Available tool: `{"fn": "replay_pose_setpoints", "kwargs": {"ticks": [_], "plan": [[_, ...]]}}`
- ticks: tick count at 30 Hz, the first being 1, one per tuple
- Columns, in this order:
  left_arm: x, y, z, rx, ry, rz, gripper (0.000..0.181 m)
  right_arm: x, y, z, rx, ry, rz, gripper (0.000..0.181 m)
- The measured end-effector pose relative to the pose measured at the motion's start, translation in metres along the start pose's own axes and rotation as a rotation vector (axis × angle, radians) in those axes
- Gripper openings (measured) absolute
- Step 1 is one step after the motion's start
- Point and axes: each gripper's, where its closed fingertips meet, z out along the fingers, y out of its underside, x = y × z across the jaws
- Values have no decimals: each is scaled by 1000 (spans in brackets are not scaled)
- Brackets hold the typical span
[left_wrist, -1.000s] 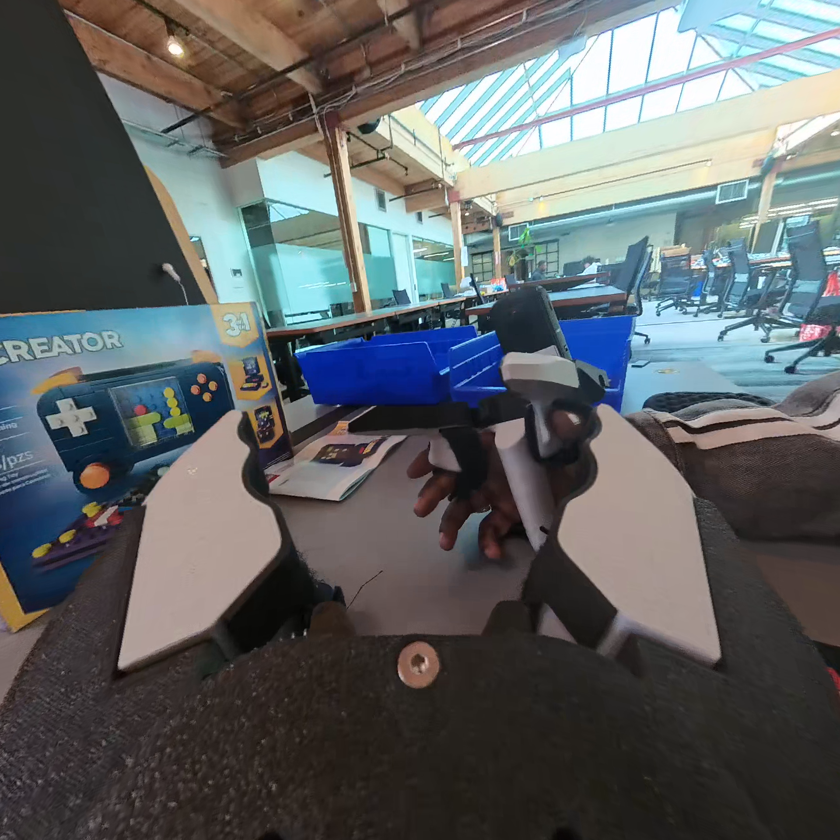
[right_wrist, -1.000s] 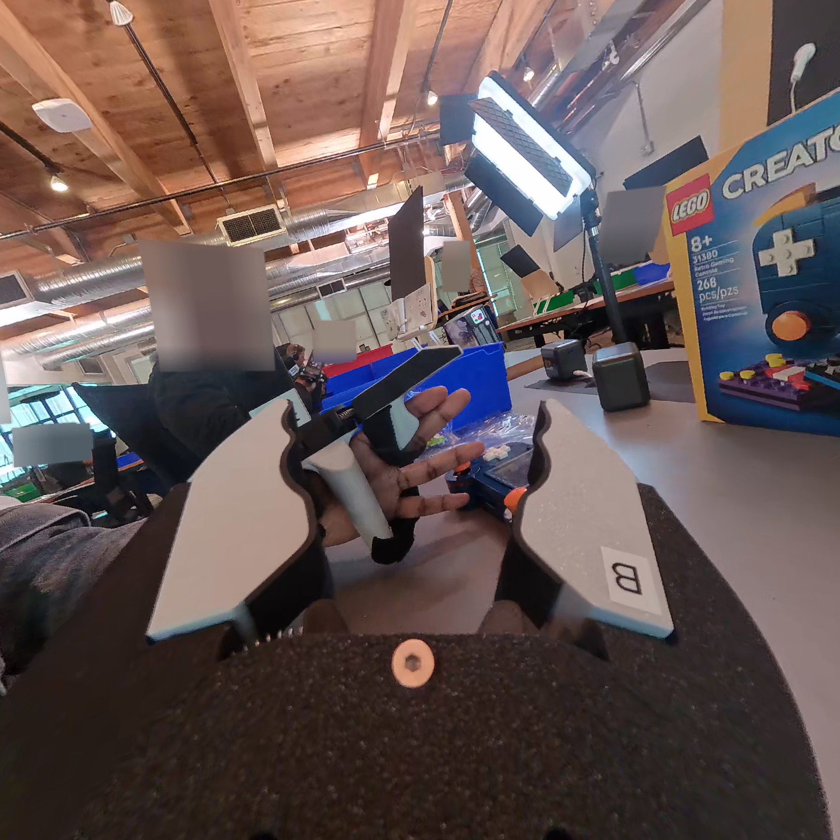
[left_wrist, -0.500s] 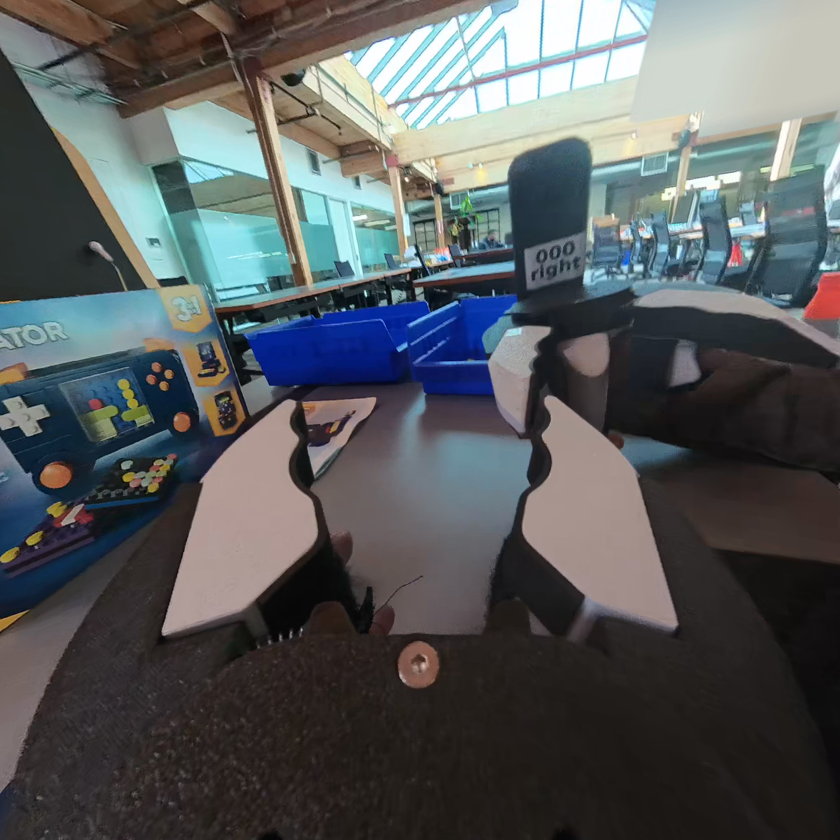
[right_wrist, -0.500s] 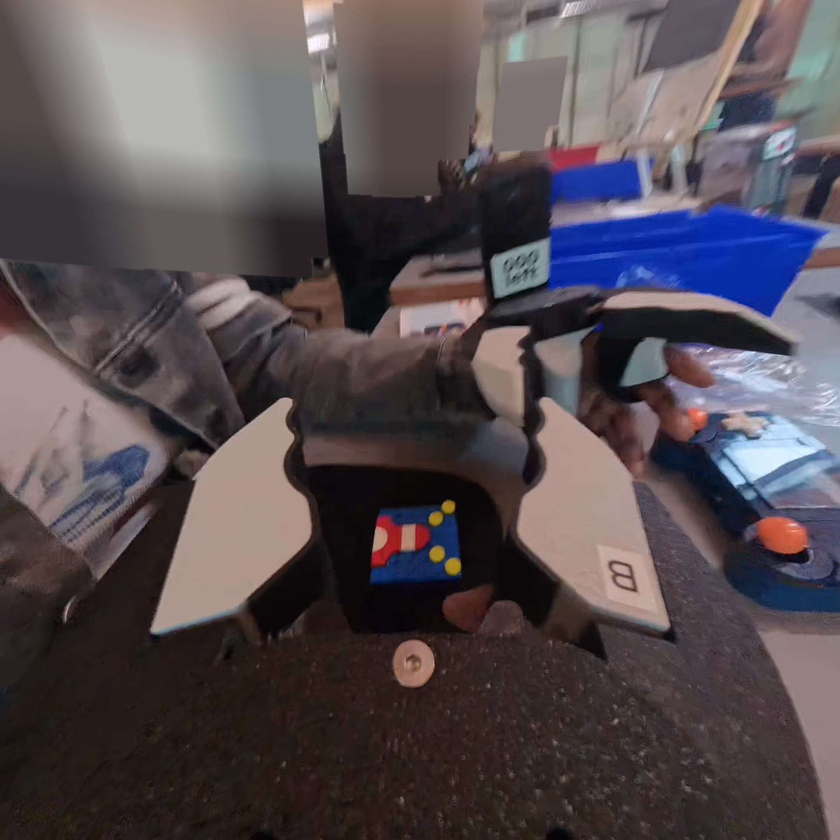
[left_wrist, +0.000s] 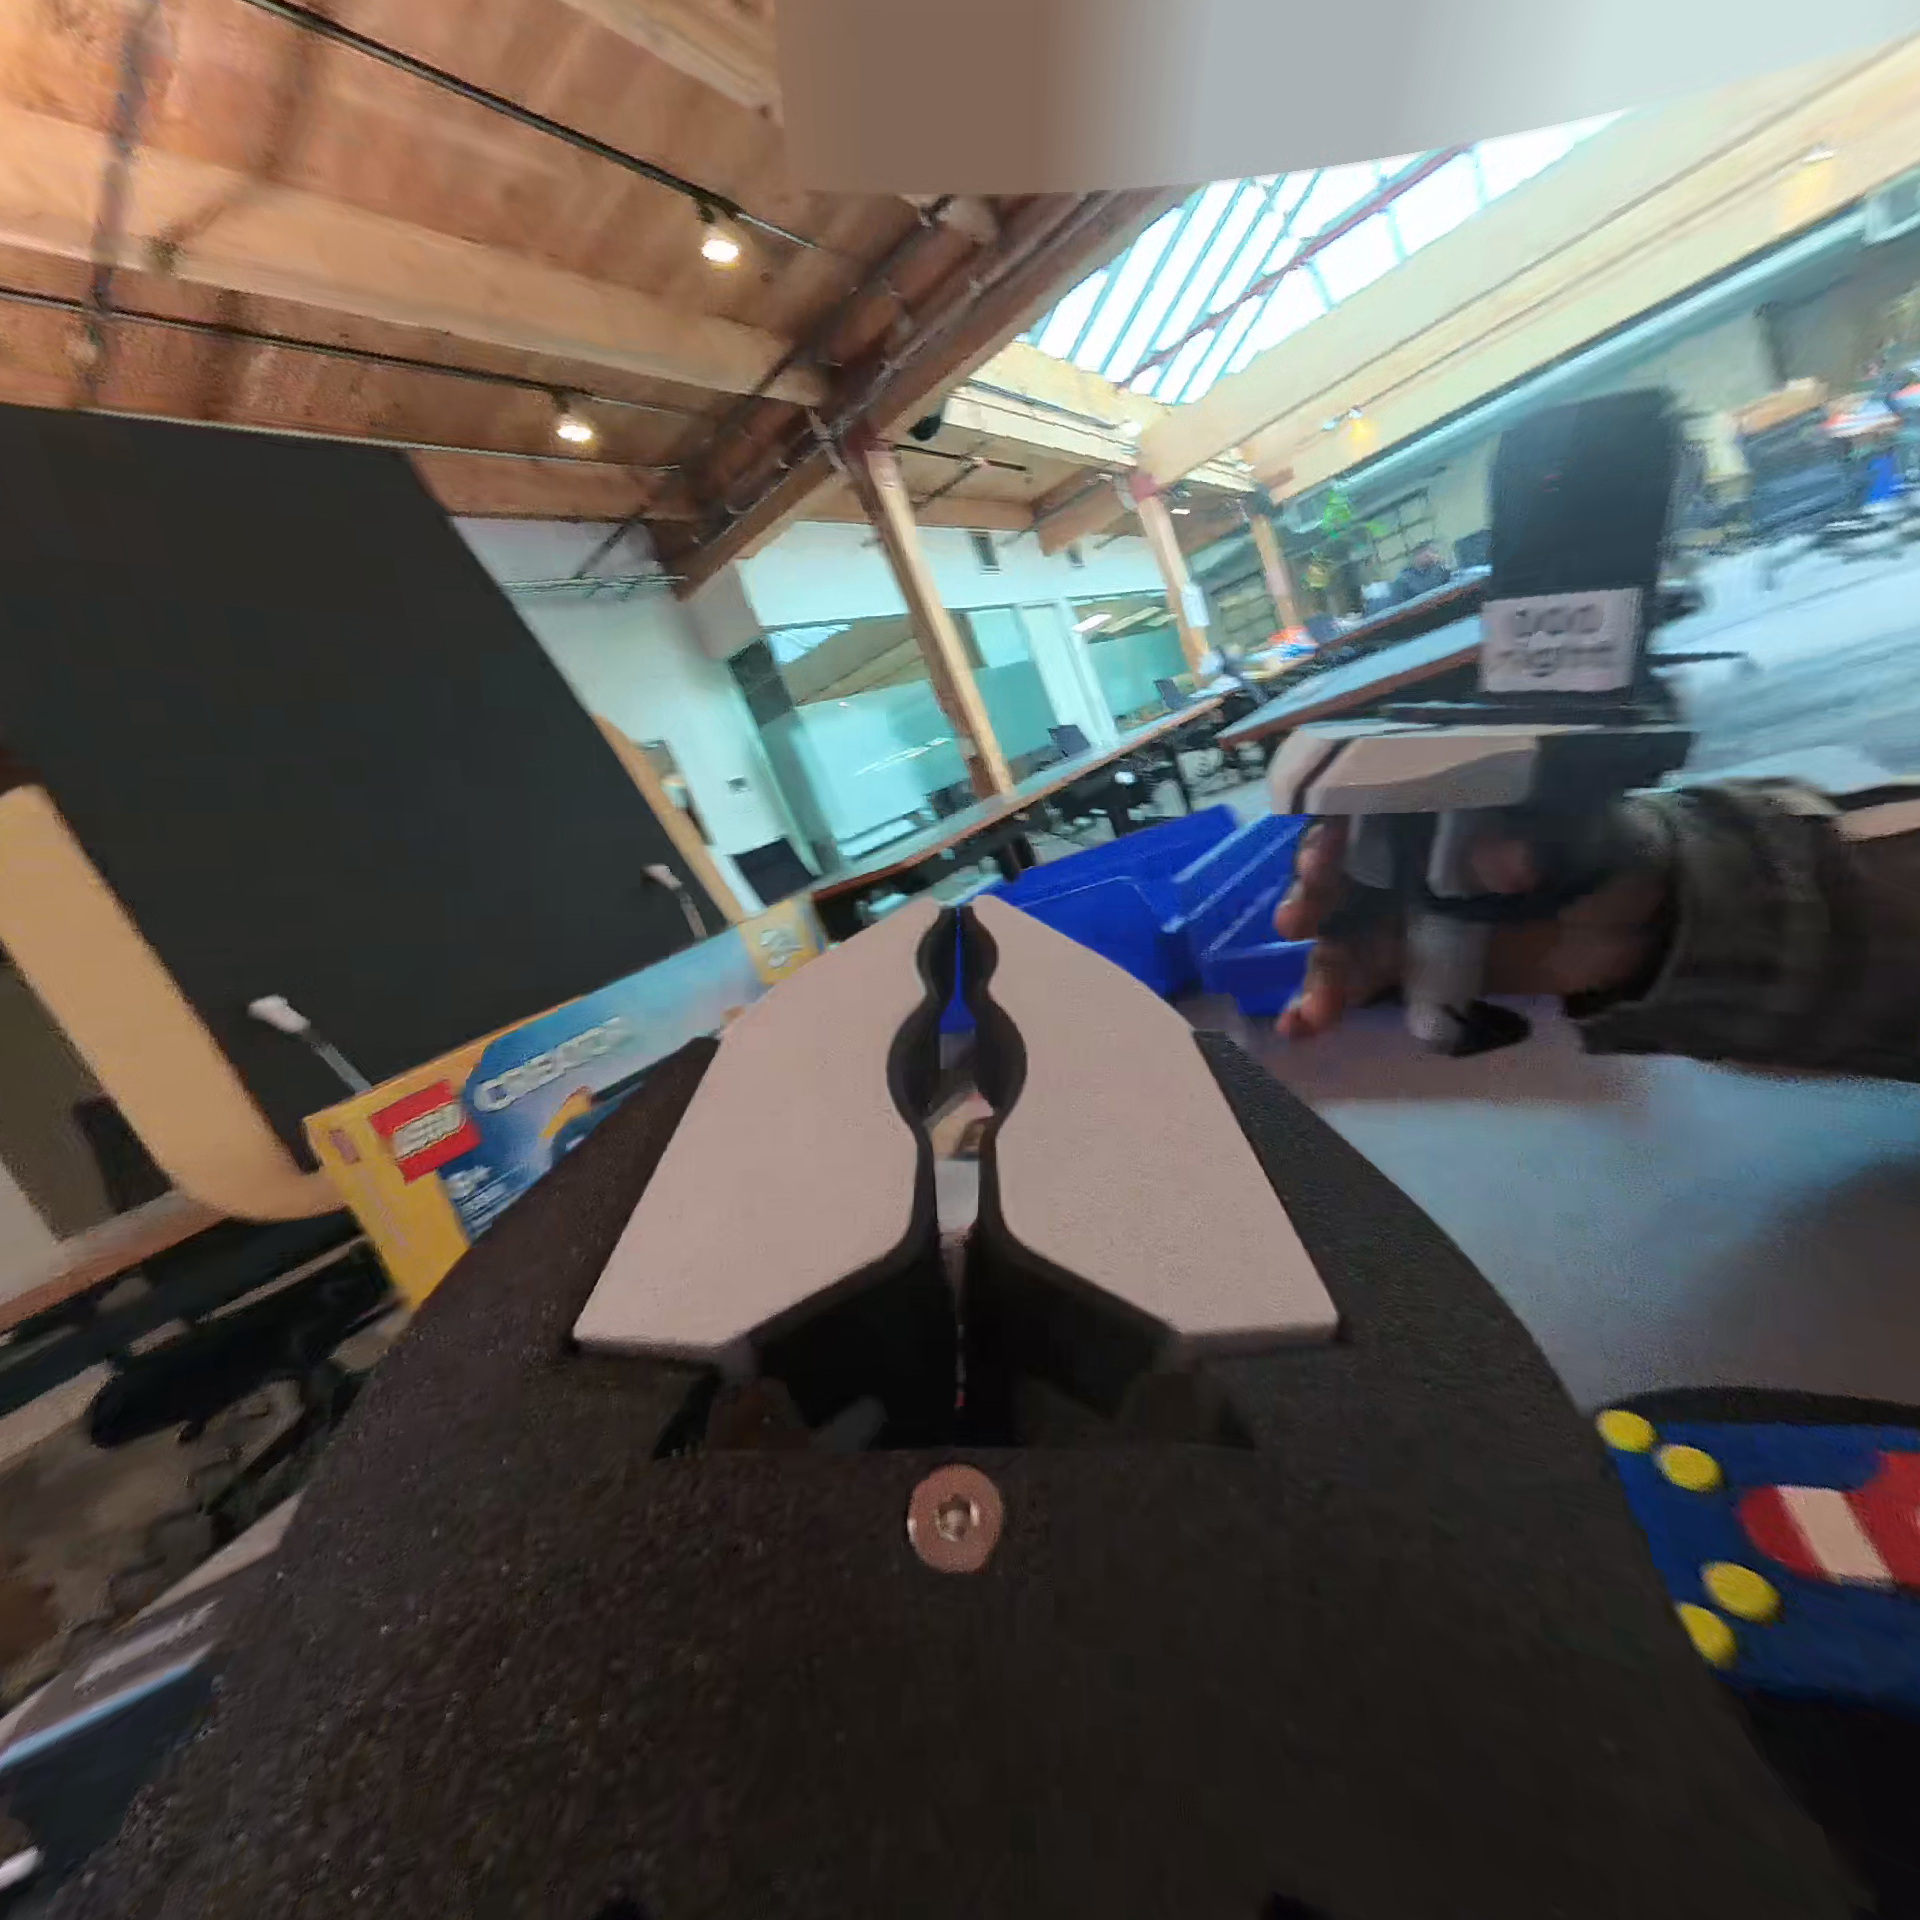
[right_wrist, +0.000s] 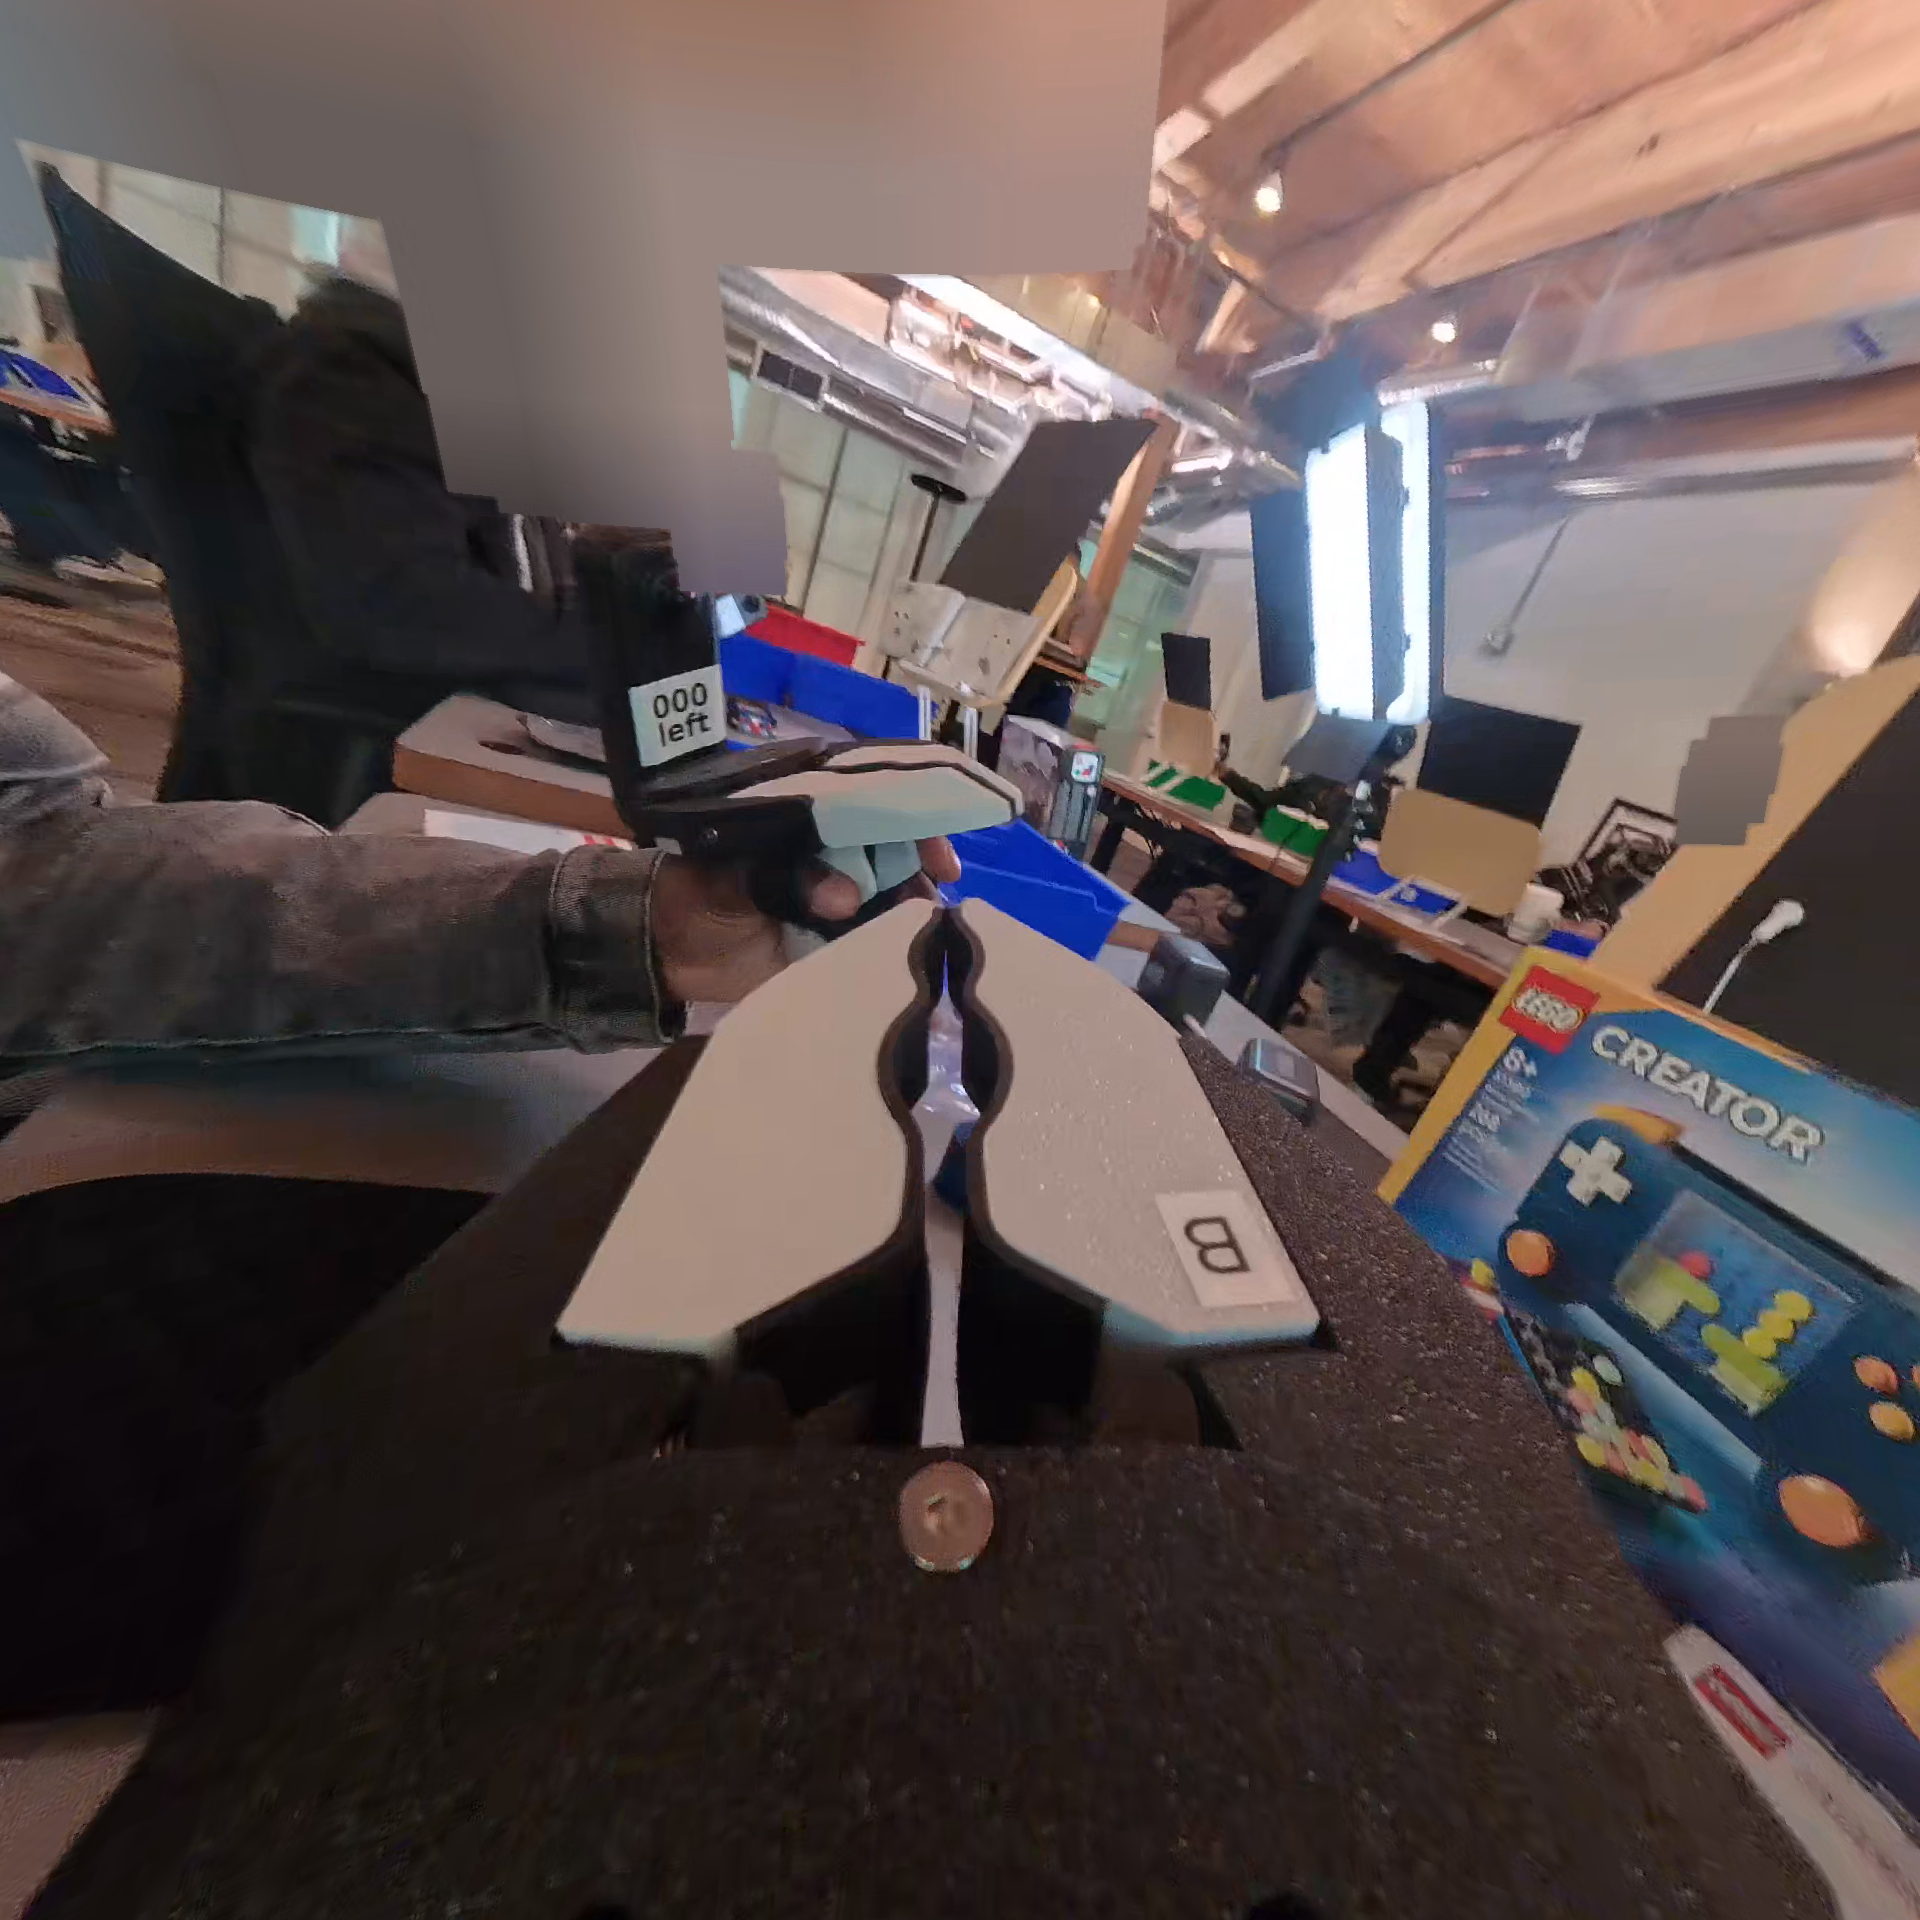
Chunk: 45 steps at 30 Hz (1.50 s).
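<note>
Left wrist view shows my left gripper (left_wrist: 958, 914) with fingers pressed together, empty, above the desk (left_wrist: 1621, 1174); my right gripper (right_wrist: 943, 914) likewise, beside the box (right_wrist: 1704, 1247).

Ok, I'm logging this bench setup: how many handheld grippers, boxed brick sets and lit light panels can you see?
Handheld grippers: 2, the left gripper and the right gripper, both with fingers shut
boxed brick set: 1
Lit light panel: 1
Total: 4
</note>
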Motion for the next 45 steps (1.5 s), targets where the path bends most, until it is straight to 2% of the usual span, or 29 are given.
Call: {"fn": "replay_pose_setpoints", "kwargs": {"ticks": [3, 4, 6, 7, 8, 9, 10, 11, 12, 13, 14, 15, 16, 17, 18, 19, 21, 23, 26, 28, 29, 33, 38, 45], "plan": [[19, -10, 0, -32, 147, -72, 8, -8, -4, -2, 35, -80, 61, 3], [19, -12, -1, -33, 143, -69, 26, -13, -3, -2, 39, -121, 100, 20], [17, -22, -3, 16, 98, -79, 115, -10, -3, 1, 74, -110, 190, 80], [19, -27, -5, 26, 81, -142, 139, -9, 1, 2, 71, -106, 226, 95], [23, -32, -9, 47, 83, -207, 146, -14, 6, 0, 17, -150, 227, 54], [30, -38, -16, 85, 96, -241, 140, -21, 11, -5, -48, -212, 188, 0], [37, -44, -26, 121, 97, -223, 94, -21, 12, -6, -81, -207, 164, 0], [42, -47, -36, 124, 79, -179, 24, -17, 11, -8, -95, -173, 136, 0], [43, -48, -43, 115, 33, -154, 8, -11, 8, -10, -81, -116, 108, 0], [46, -45, -48, 73, 9, -164, 14, -4, 3, -13, -47, -47, 91, 5], [56, -41, -52, 14, 34, -182, 36, -1, -3, -16, -2, 11, 96, 39], [65, -36, -56, -40, 53, -214, 75, -2, -6, -21, 18, 43, 129, 68], [72, -27, -58, -109, 47, -250, 104, -8, 0, -26, -23, 38, 191, 72], [80, -15, -61, -196, 38, -274, 117, -20, 9, -31, -91, -8, 259, 72], [88, -3, -63, -273, 38, -285, 119, -37, 17, -36, -157, -81, 316, 68], [99, 9, -64, -339, 47, -286, 115, -51, 27, -41, -231, -131, 355, 57], [115, 36, -61, -469, 44, -275, 105, -58, 53, -48, -401, -98, 396, 33], [127, 60, -57, -591, 51, -215, 87, -61, 74, -45, -509, -74, 428, 27], [147, 85, -52, -746, 144, -142, 87, -70, 94, -34, -596, -124, 459, 24], [150, 98, -52, -832, 154, -122, 87, -74, 104, -28, -656, -172, 485, 22], [151, 100, -52, -843, 159, -130, 84, -74, 109, -25, -686, -177, 499, 19], [152, 103, -55, -865, 156, -138, 47, -81, 122, -21, -778, -233, 525, 18], [153, 105, -55, -879, 148, -124, 47, -83, 131, -20, -811, -220, 503, 22], [155, 106, -56, -884, 159, -120, 47, -84, 137, -20, -856, -273, 516, 8]]}}
